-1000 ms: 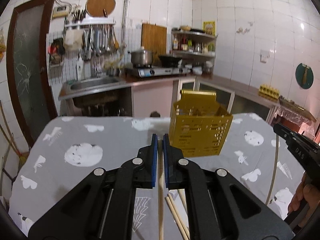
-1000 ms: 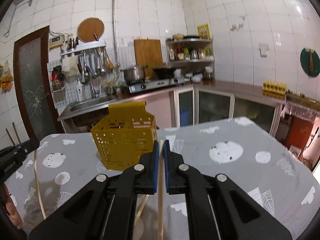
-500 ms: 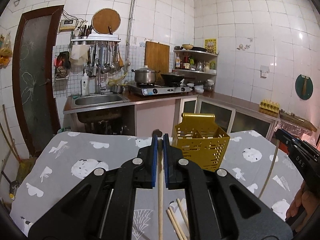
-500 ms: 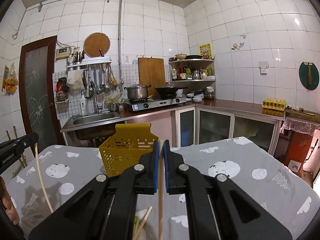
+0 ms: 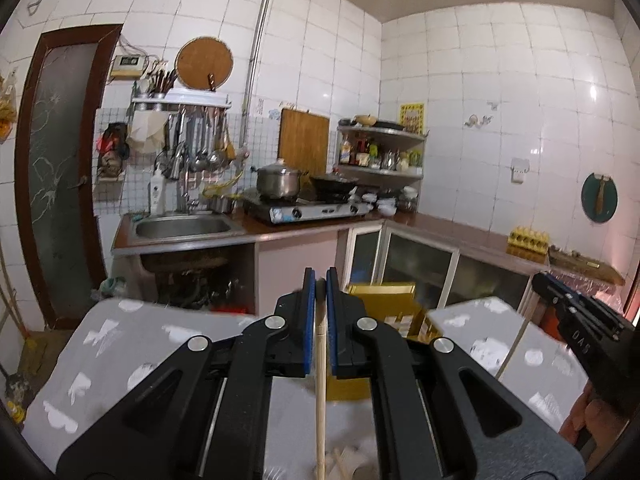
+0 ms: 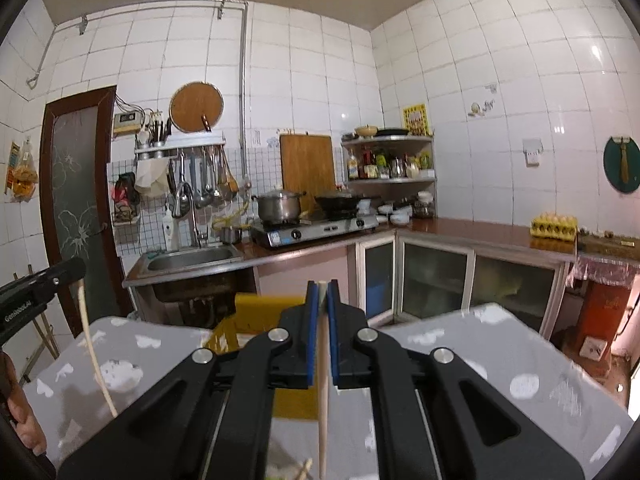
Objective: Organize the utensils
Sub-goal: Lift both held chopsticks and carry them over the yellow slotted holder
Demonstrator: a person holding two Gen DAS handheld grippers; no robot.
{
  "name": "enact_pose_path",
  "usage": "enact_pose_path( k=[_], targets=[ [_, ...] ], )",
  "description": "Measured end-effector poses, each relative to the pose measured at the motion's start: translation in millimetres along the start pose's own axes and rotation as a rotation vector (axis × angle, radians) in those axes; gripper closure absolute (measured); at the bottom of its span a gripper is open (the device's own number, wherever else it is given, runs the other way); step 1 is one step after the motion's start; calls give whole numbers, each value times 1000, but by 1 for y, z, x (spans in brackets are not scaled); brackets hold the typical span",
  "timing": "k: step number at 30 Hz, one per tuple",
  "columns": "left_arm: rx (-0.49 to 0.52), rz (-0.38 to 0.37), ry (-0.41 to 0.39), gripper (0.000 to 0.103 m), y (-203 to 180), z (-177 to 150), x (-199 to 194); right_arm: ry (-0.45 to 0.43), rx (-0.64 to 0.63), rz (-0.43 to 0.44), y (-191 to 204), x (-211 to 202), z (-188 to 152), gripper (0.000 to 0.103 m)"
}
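Left claw [image 5: 320, 285] is clamped on a chopstick [image 5: 320, 380]; right claw [image 6: 323, 287] is clamped on another chopstick [image 6: 323, 376]. Both are raised above the desk [image 6: 480, 344], behind the yellow utensil basket [image 5: 384, 312].

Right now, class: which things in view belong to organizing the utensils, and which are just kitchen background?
Job: left gripper and right gripper, each holding a chopstick; yellow utensil basket.
Background: pot, sink, egg tray.

grey patterned table [image 5: 120, 344] fills lower frame. yellow basket [image 5: 384, 320] stands centre; loose chopsticks [image 5: 344, 460] at bottom edge.
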State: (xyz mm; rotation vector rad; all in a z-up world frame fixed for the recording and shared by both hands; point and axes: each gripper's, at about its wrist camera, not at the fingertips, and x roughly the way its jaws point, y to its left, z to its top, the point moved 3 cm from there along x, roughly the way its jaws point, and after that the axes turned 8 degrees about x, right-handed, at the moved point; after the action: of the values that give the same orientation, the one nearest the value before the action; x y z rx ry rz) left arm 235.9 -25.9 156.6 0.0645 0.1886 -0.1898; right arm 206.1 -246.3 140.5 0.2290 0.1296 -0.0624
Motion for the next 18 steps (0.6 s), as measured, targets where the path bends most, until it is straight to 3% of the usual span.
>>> enact_pose_path(
  k=[12, 18],
  targets=[
    [-28, -11, -128, 99, -16, 93, 64, -129, -18, 30, 36, 50, 87, 98],
    [-44, 14, -146, 99, -15, 100, 116, -118, 5, 28, 37, 98, 95, 98]
  ],
)
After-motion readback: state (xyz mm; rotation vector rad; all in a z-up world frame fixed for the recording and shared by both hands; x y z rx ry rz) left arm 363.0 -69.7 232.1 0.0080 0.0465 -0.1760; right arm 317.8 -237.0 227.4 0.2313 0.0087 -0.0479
